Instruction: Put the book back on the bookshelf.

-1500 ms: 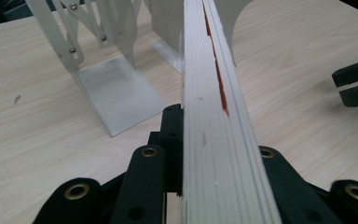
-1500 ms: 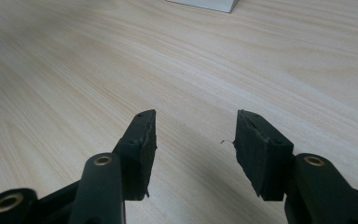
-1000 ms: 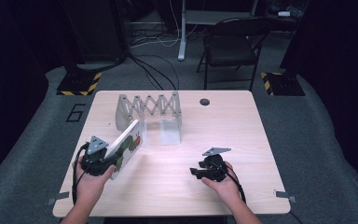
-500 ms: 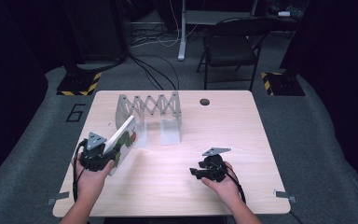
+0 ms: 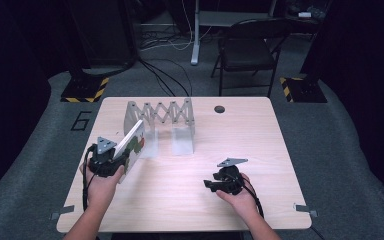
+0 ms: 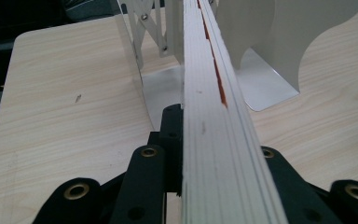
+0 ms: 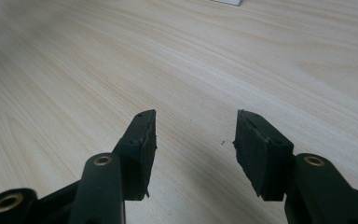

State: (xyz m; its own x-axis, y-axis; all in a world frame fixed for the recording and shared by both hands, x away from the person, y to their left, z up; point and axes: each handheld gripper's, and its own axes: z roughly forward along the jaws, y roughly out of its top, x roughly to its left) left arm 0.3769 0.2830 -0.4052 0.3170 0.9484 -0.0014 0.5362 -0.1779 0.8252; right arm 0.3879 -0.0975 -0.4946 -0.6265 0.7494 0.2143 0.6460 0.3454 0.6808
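Holding a thin book (image 5: pixel 132 142) clamped in the left gripper (image 5: pixel 111 162), just before the expanding metal book rack (image 5: pixel 161 117); aiming spine squarely between dividers. Right gripper (image 7: pixel 193 133) resting apart, empty, on table (image 5: pixel 180 200).

Rack (image 5: pixel 160 117) blocks ahead; bare table (image 5: pixel 260 145) rightward.

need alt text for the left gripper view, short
A white book, seen edge-on with its pages facing the camera, is clamped in the left hand-held gripper and runs up the middle of the frame. It points at a metal expanding book rack on a pale wooden table.
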